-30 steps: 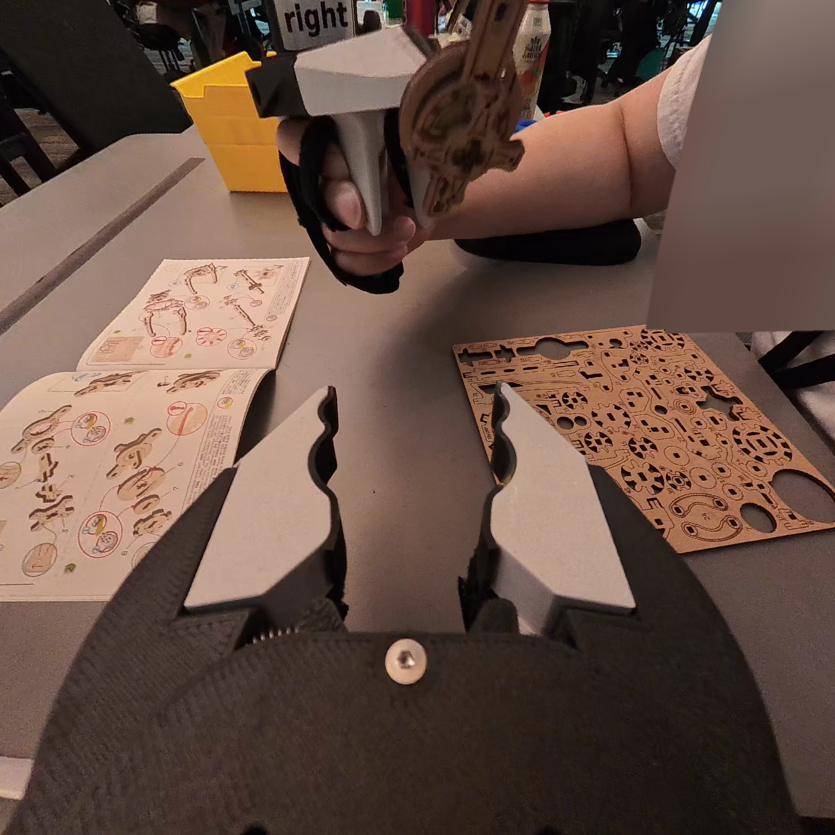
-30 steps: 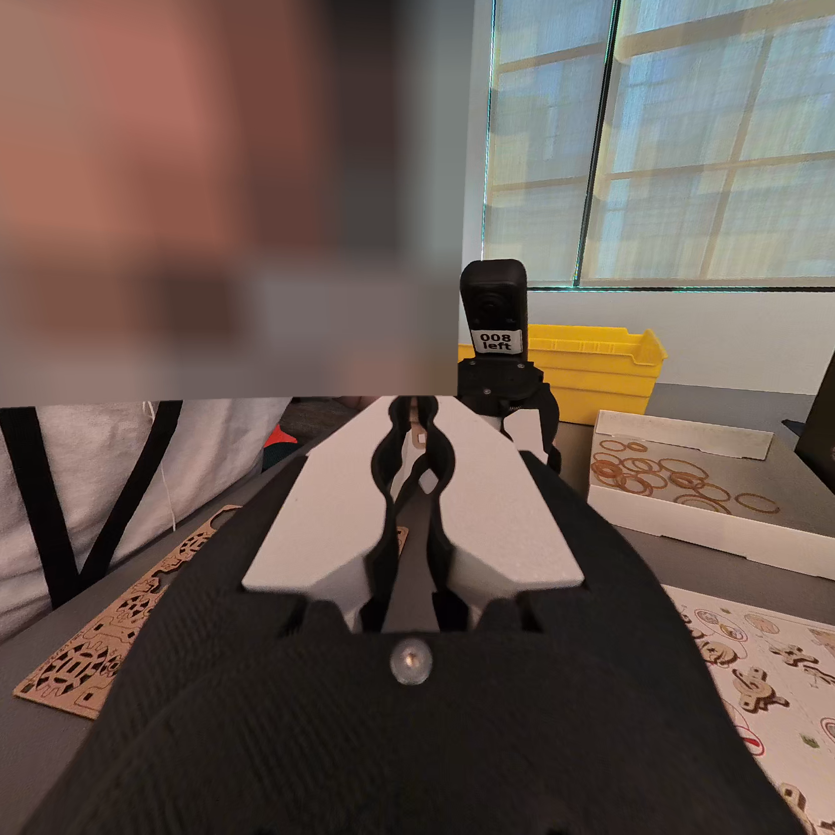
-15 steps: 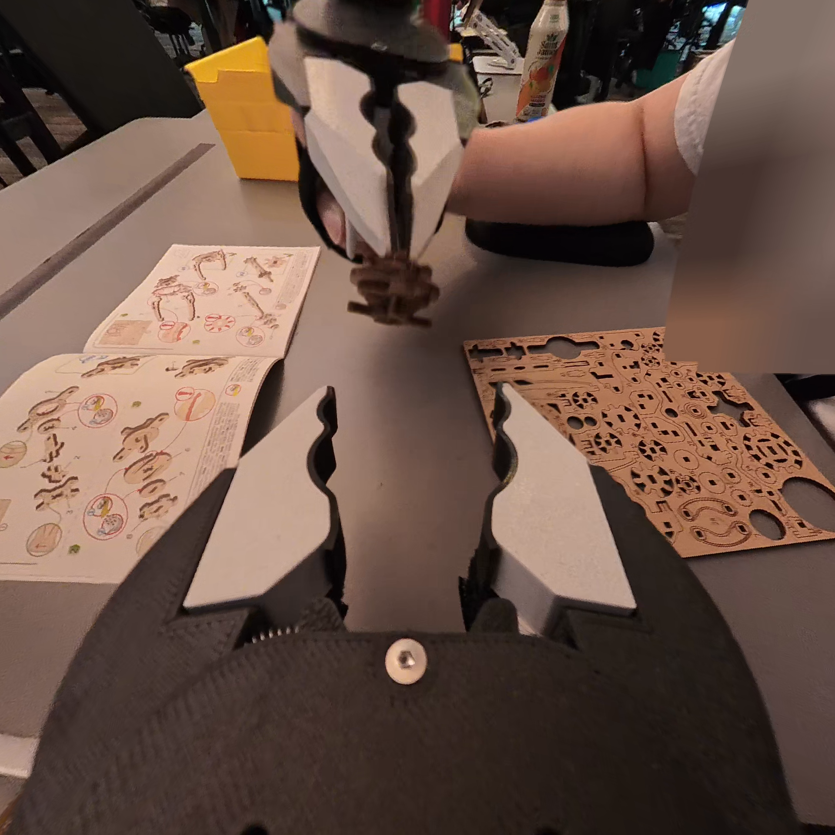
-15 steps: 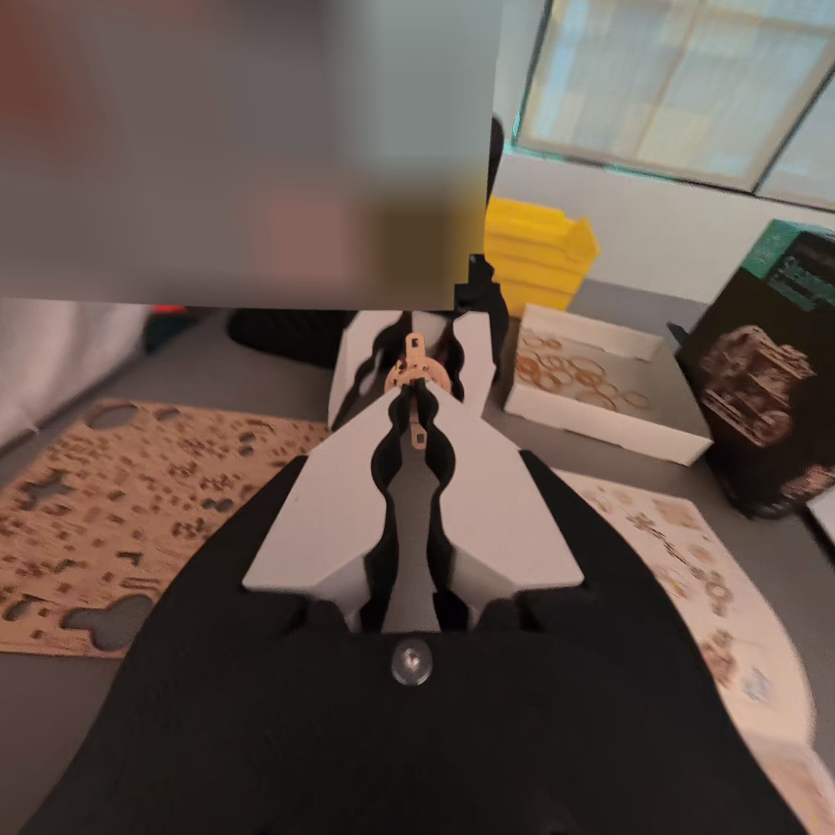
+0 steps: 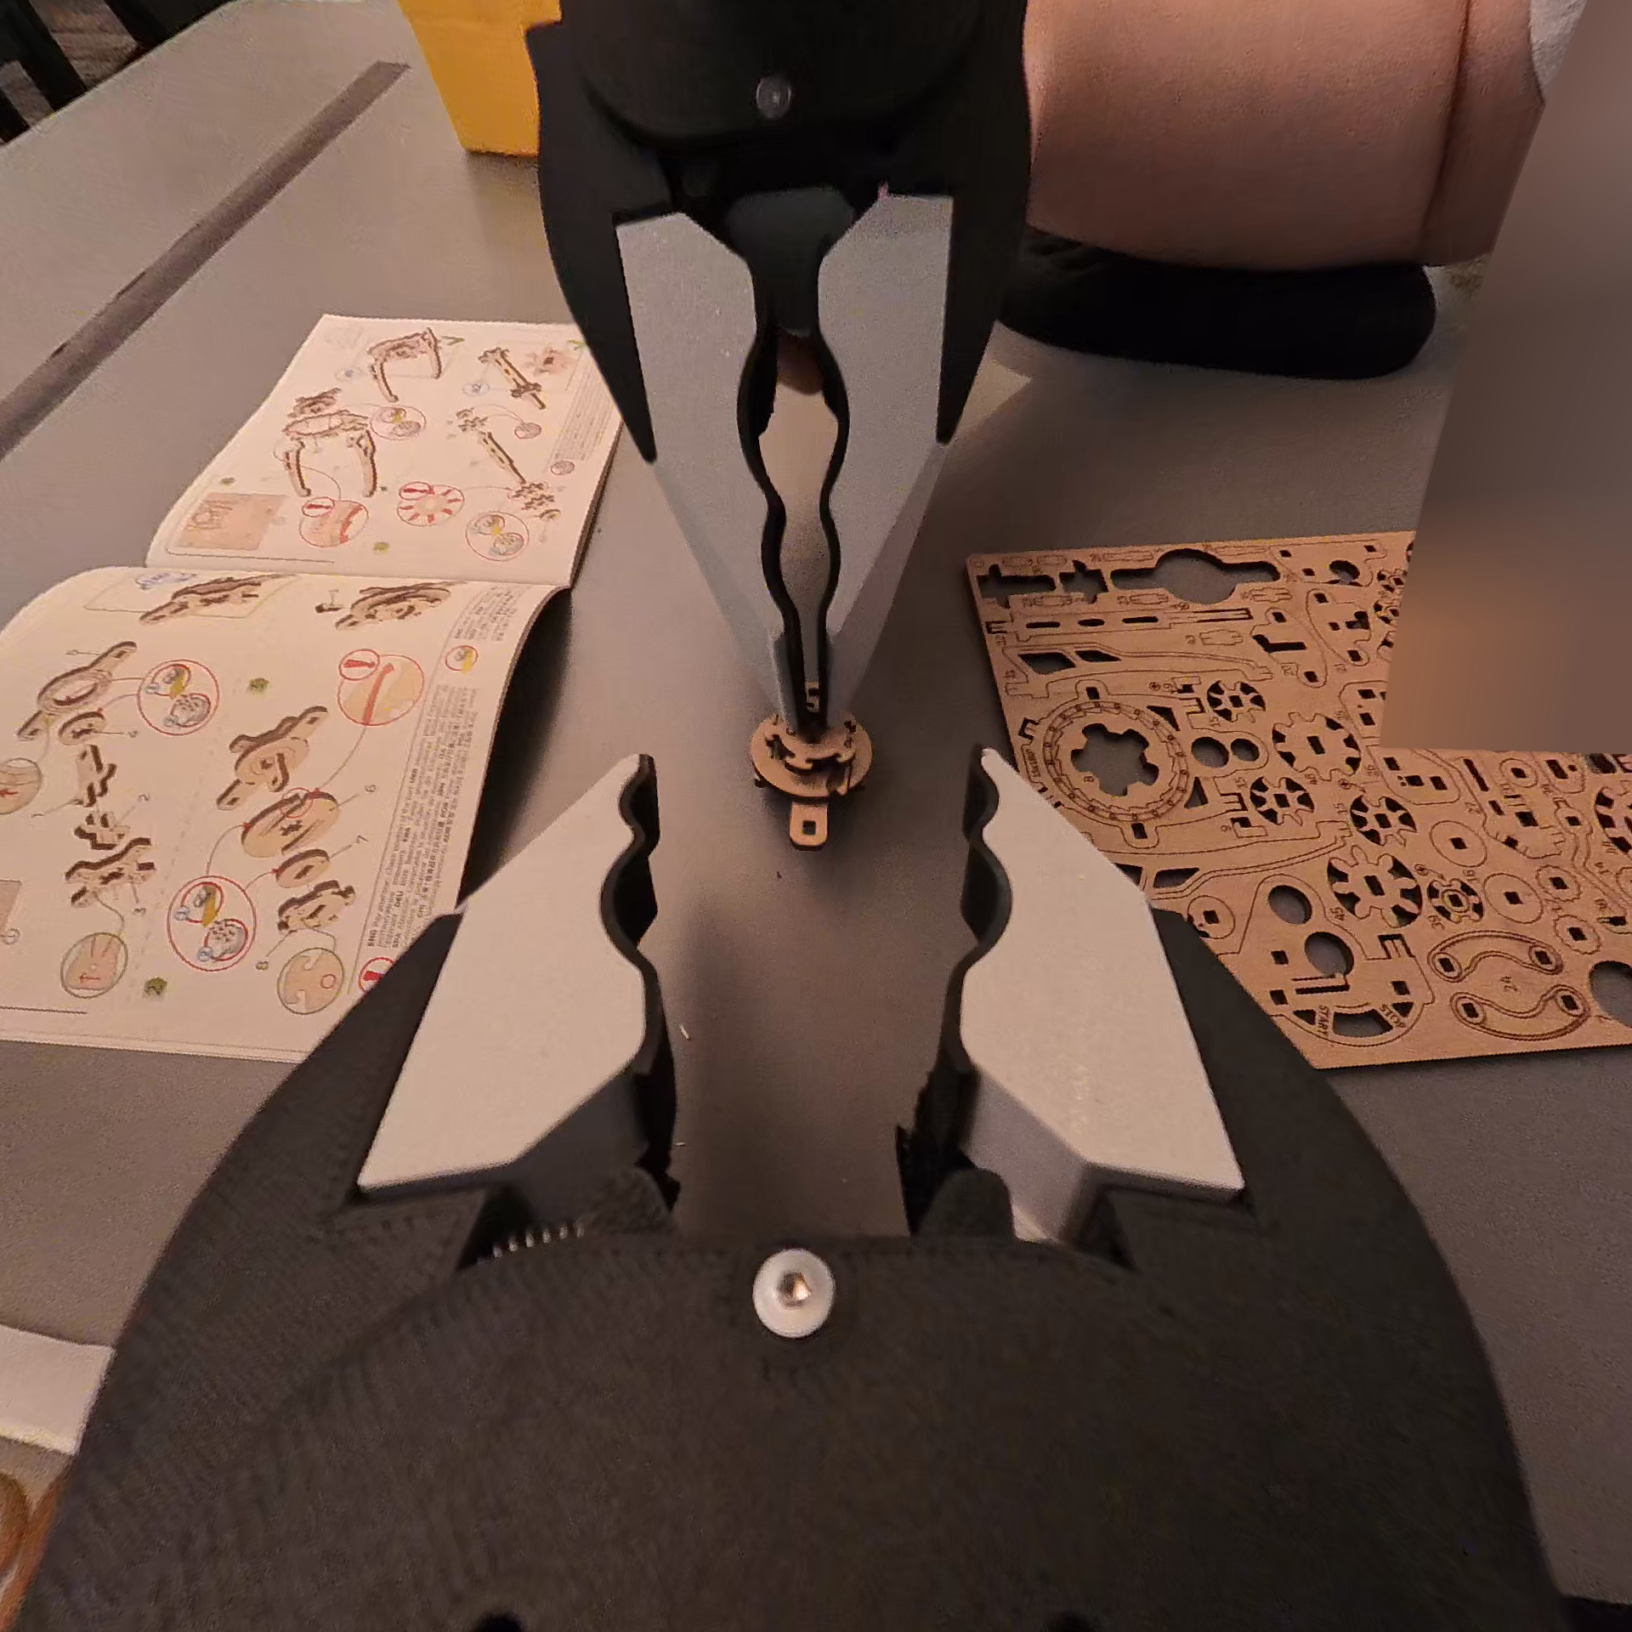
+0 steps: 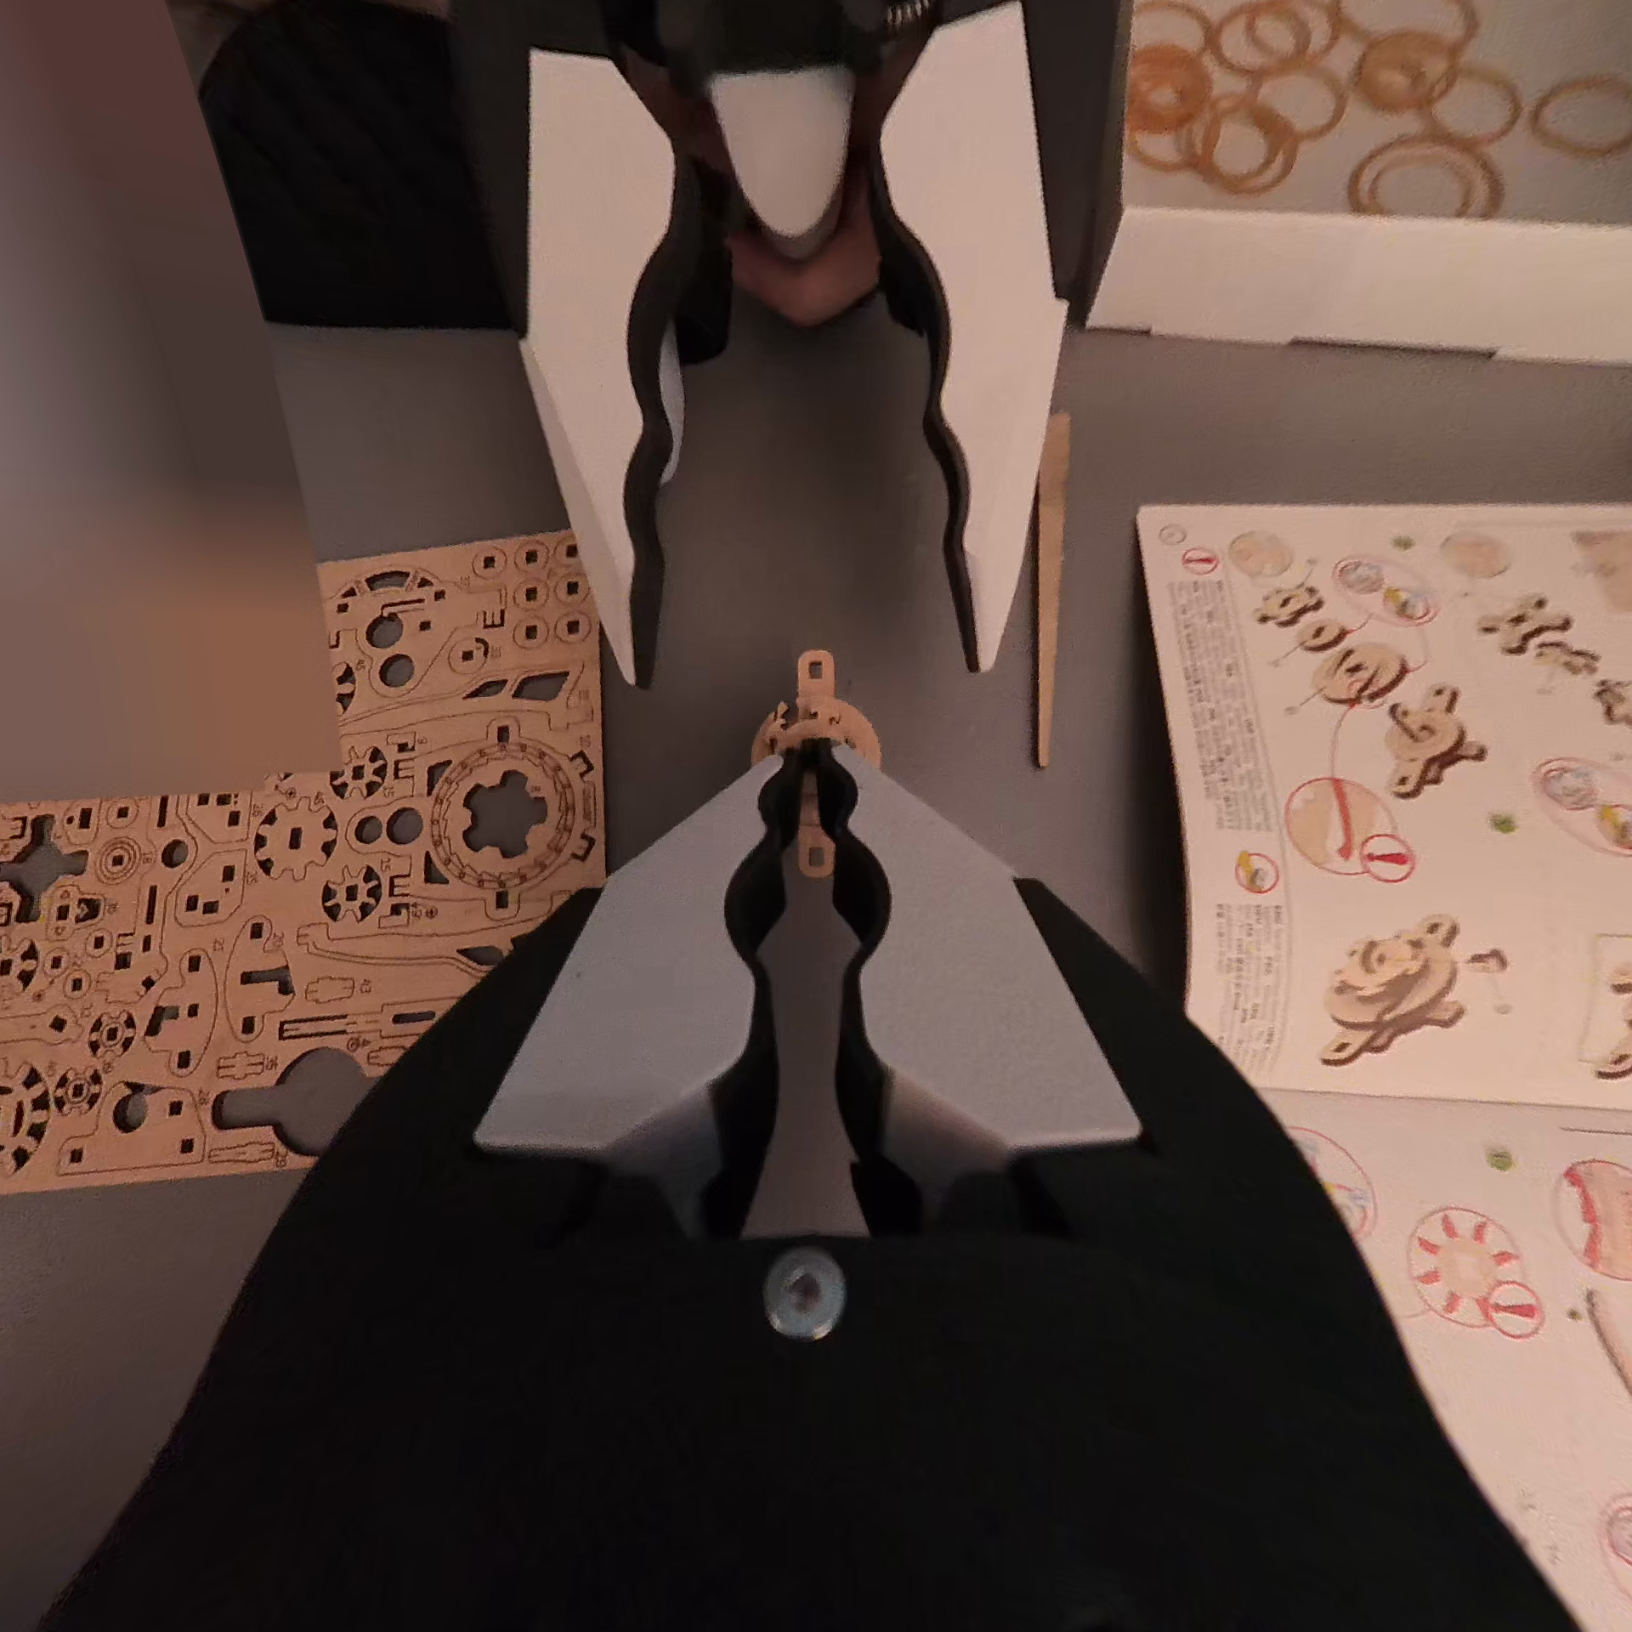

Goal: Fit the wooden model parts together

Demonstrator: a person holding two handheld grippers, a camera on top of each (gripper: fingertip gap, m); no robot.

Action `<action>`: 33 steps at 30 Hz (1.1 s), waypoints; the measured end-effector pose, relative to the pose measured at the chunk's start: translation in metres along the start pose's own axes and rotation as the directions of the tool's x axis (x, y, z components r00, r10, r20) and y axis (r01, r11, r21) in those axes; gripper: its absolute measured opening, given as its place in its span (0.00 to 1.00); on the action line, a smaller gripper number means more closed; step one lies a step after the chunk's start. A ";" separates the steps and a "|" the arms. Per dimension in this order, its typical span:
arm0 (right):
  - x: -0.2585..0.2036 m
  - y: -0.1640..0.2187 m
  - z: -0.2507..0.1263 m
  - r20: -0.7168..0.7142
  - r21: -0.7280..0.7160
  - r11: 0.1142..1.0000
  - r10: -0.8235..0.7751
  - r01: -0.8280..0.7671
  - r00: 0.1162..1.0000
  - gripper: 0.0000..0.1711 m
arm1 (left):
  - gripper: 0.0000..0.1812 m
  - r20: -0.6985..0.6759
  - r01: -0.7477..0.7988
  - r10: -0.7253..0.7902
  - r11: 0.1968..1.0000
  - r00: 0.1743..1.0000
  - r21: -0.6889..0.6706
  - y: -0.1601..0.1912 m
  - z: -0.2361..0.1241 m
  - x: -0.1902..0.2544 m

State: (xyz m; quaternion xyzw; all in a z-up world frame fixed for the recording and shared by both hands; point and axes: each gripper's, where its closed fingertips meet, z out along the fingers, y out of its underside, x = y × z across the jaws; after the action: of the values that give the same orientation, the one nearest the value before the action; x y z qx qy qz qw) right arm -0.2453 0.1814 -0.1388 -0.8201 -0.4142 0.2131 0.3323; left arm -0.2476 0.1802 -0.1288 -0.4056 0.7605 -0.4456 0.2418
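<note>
A small wooden assembly (image 5: pixel 811 761), a round disc with a tabbed strip through it, stands at the grey table, held from above. My right gripper (image 5: pixel 804 698) points down and is shut on the strip; in the right wrist view the right gripper (image 6: pixel 805 766) pinches the assembly (image 6: pixel 814 706). My left gripper (image 5: pixel 811 777) is open and empty, its fingers on either side just short of the assembly; it also shows in the right wrist view (image 6: pixel 805 676). A laser-cut wooden parts sheet (image 5: pixel 1307 848) lies to the right in the left wrist view; it also shows in the right wrist view (image 6: pixel 265 901).
An open instruction booklet (image 5: pixel 265 706) lies on the table left of the assembly. A thin wooden stick (image 6: pixel 1051 583) lies by the booklet. A white tray of rubber bands (image 6: pixel 1378 177) and a yellow bin (image 5: pixel 481 79) stand farther off. A person's forearm (image 5: pixel 1236 132) rests behind. The tips of both grippers are at nearly the same place.
My right gripper has swung down from high above the table and brought the wooden assembly to the tabletop, right in front of my left gripper. My left gripper stayed open, nearly still.
</note>
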 end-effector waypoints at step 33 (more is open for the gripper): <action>-0.003 0.001 0.008 0.018 0.004 0.999 0.036 -0.036 0.999 0.03 | 0.38 -0.017 0.006 -0.006 1.000 1.000 -0.012 0.002 0.001 0.002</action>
State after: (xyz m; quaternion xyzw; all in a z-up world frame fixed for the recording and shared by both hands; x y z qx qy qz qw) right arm -0.2513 0.1809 -0.1447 -0.8248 -0.4018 0.2275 0.3263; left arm -0.2489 0.1789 -0.1307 -0.4054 0.7639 -0.4455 0.2316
